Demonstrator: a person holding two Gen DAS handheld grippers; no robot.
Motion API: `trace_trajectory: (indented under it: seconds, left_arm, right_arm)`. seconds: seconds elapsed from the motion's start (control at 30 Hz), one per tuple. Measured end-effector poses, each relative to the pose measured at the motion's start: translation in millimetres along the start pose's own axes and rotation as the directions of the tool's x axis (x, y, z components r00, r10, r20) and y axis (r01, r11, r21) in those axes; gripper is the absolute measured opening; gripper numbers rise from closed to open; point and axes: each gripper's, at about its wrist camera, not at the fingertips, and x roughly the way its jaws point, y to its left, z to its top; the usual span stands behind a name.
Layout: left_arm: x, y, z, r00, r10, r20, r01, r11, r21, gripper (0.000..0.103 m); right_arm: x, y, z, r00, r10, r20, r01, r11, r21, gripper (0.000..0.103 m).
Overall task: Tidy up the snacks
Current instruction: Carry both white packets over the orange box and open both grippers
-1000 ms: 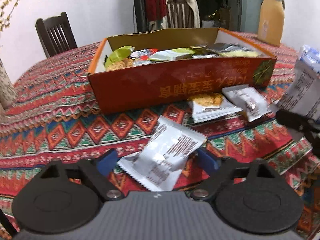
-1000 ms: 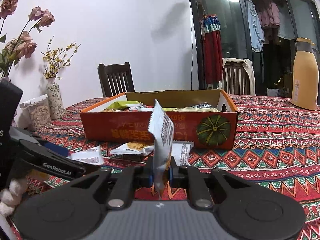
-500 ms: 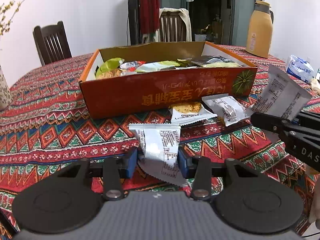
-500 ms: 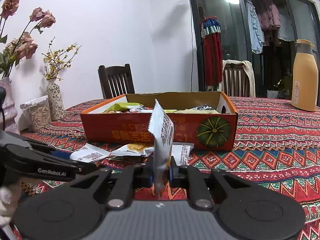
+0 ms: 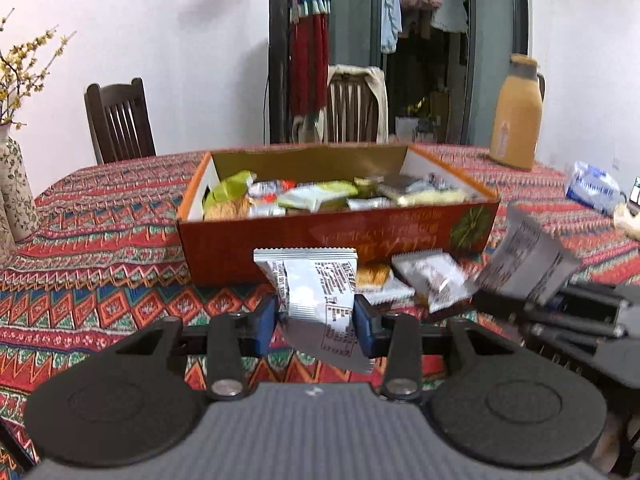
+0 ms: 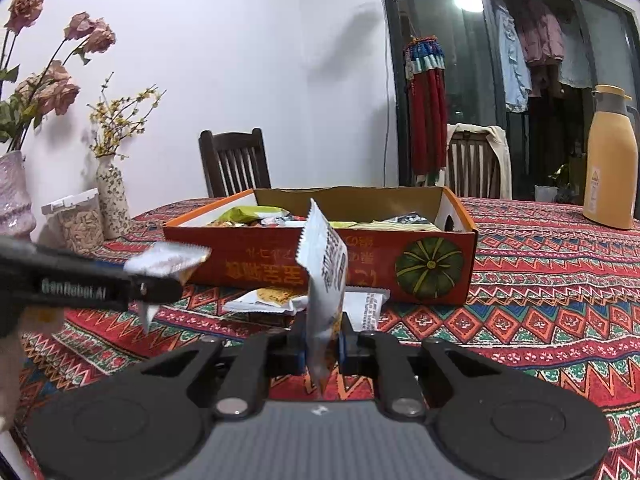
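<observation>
Packets first, since I have one in each gripper. My left gripper (image 5: 315, 322) has just closed its blue pads across the width of a white snack packet (image 5: 316, 292); the pads now pinch its sides, and it hangs clear of the surface (image 5: 100, 312), upper seam level and lower corner drooping toward me. My right gripper (image 6: 323, 345) is clamped tight on a second white packet (image 6: 325, 276), gripped edge-on so it stands nearly upright.

Just beyond both, two more packets lie on the patterned cloth against the near wall of the orange box (image 5: 320, 236): one showing a golden biscuit (image 5: 374, 280), one white with dark print (image 5: 434, 280). The box is open, and mixed snacks already cover much of its floor.

I judge the step in hand to be carrying these two packets over that near wall and into the box. To do it well, I would raise each packet until its drooping corner clears the rim, then move forward, so nothing catches the cardboard. I would go one hand at a time, as the grippers sit close together. I would aim for a bare-looking patch near the right end, and open the pads only once low inside.

The thermos (image 5: 518, 120) stands well behind the box, out of my path.
</observation>
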Motion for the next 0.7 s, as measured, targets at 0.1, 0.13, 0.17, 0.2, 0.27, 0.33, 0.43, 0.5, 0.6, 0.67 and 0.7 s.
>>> trace_trajectory:
  seconds: [0.1,0.13,0.17,0.2,0.27,0.33,0.43,0.5,0.6,0.67,0.7]
  left_arm:
    - [-4.9,0.7,8.3,0.999,-0.001,0.033,0.002,1.000,-0.009,0.041]
    - [-6.3,1.0,11.9,0.999,-0.001,0.045,0.001,1.000,-0.011,0.041]
    - [-7.5,1.0,16.1,0.998,0.002,0.058,-0.001,1.000,-0.012,0.041]
    - [-8.3,1.5,20.5,0.998,0.006,0.070,-0.005,1.000,-0.015,0.041]
    - [-9.1,3.1,30.9,0.996,0.019,0.093,-0.016,0.999,-0.031,0.041]
    - [-10.1,5.4,41.1,0.993,0.024,0.115,-0.019,0.999,-0.045,0.041]
    - [-10.9,5.9,57.5,0.988,0.034,0.154,-0.027,0.998,-0.049,0.041]
    - [-8.7,5.5,69.8,0.984,0.040,0.174,-0.032,0.998,-0.049,0.041]
    - [-2.4,5.3,87.6,0.979,0.053,0.195,-0.043,0.997,-0.056,0.041]
    - [4.1,5.2,98.4,0.976,0.068,0.206,-0.056,0.996,-0.065,0.041]
    - [8.3,5.4,104.1,0.975,0.078,0.210,-0.064,0.995,-0.071,0.041]
  right_arm:
    - [-2.1,1.8,4.0,1.000,0.000,0.002,0.000,1.000,-0.007,0.014]
    - [-3.6,2.1,6.6,1.000,0.000,0.008,0.000,1.000,-0.007,0.014]
    - [-5.0,2.6,10.1,1.000,-0.001,0.016,0.002,1.000,-0.009,0.014]
    - [-6.7,3.8,14.9,1.000,-0.004,0.028,0.005,1.000,-0.015,0.013]
    - [-7.5,5.7,25.1,0.999,-0.011,0.052,0.012,1.000,-0.025,0.013]
    - [-6.3,6.0,38.0,0.997,-0.017,0.073,0.019,0.999,-0.030,0.013]
    - [-1.1,5.1,57.3,0.994,-0.026,0.103,0.031,0.999,-0.043,0.013]
    - [4.6,3.9,72.0,0.993,-0.030,0.116,0.036,0.998,-0.050,0.013]
    - [14.2,3.7,91.8,0.990,-0.039,0.135,0.048,0.996,-0.069,0.013]
    - [22.2,3.1,102.3,0.989,-0.042,0.142,0.054,0.995,-0.079,0.014]
    - [27.4,2.7,108.0,0.989,-0.044,0.144,0.057,0.995,-0.082,0.013]
